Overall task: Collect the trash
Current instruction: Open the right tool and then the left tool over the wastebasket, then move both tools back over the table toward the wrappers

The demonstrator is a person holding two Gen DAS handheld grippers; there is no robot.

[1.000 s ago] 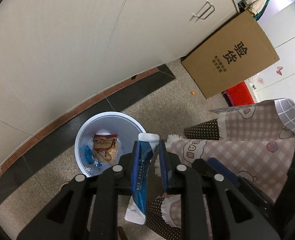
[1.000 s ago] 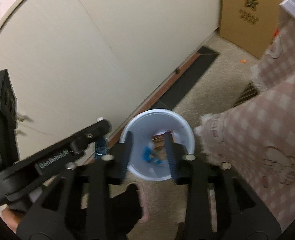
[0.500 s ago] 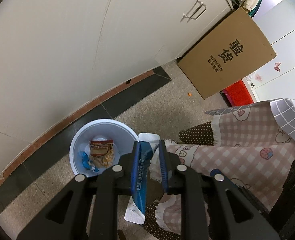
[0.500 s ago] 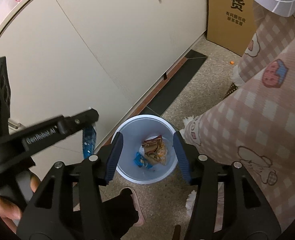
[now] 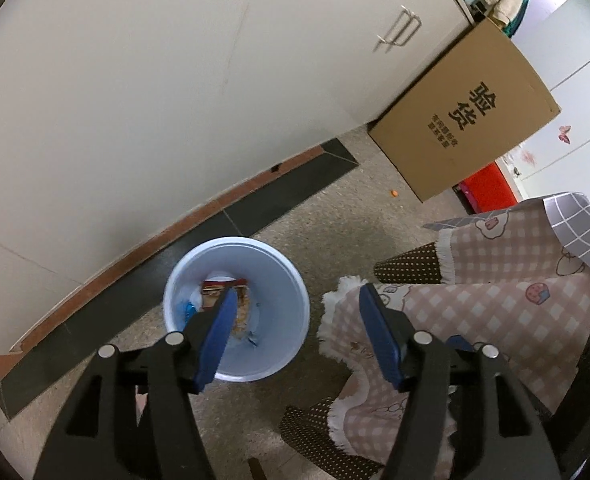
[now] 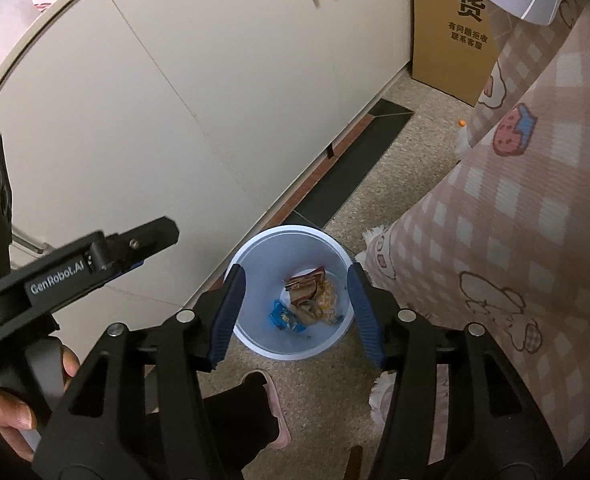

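A pale blue round bin (image 5: pixel 291 280) stands on the floor by the cabinet base; it also shows in the right wrist view (image 6: pixel 255 252). Wrappers (image 5: pixel 219 290) lie in its bottom, seen as brown, orange and blue pieces (image 6: pixel 309 300) from the right. My left gripper (image 5: pixel 297 334) is open and empty above the bin's right rim. My right gripper (image 6: pixel 293 312) is open and empty, high above the bin. The left gripper's body (image 6: pixel 95 260) shows at the left of the right wrist view.
White cabinet doors (image 5: pixel 155 100) run behind the bin. A cardboard box (image 5: pixel 467 116) leans at the cabinet's end. A pink checked tablecloth (image 5: pixel 495 312) hangs close at the right. My slippered foot (image 6: pixel 271 400) stands just before the bin.
My left gripper has opened and the blue and white wrapper it held is gone from its jaws. The right gripper has risen a little.
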